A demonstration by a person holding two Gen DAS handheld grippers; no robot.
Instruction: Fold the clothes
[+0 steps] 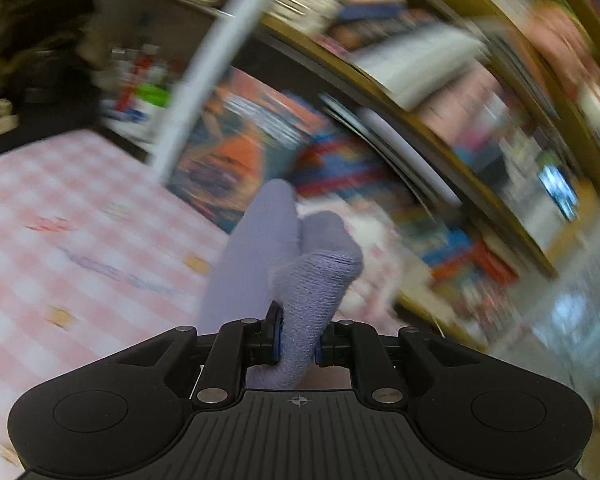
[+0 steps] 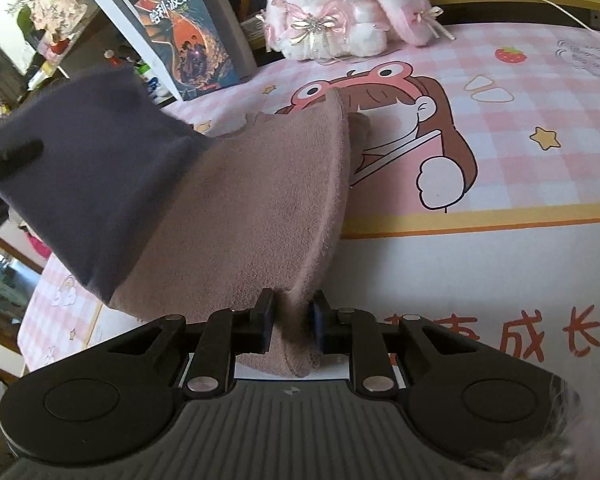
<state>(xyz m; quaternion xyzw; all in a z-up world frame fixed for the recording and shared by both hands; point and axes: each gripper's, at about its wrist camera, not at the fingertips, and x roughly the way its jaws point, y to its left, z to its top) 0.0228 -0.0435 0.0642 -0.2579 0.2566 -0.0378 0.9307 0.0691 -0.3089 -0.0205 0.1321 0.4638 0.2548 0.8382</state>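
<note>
Currently 2 tools, left tool (image 1: 296, 344) pinching 1 lilac sock (image 1: 316, 280); right tool (image 2: 291, 326) pinching 1 pink-brown sock (image 2: 260, 208)

Kid's bedrm: plush bunny (image 2: 340, 4), bookshelves (image 1: 440, 92), cartoon desk mat (image 2: 500, 128).

A pink and white checked mat (image 2: 540, 92) covers the table. On it is a drawing of a girl in a frog hat (image 2: 380, 80), with a strawberry (image 2: 510, 55) and a yellow star (image 2: 545, 138) printed to the right of her. Behind the girl, at the back edge of the mat, sits a white bunny toy (image 2: 340, 4) with pink bows. Left of the bunny a book (image 2: 188, 40) stands up — it has an orange and blue cover. A white post (image 2: 112, 12) leans just left of the book. The left camera is blurry — it shows shelves (image 1: 440, 92) full of colourful things.
</note>
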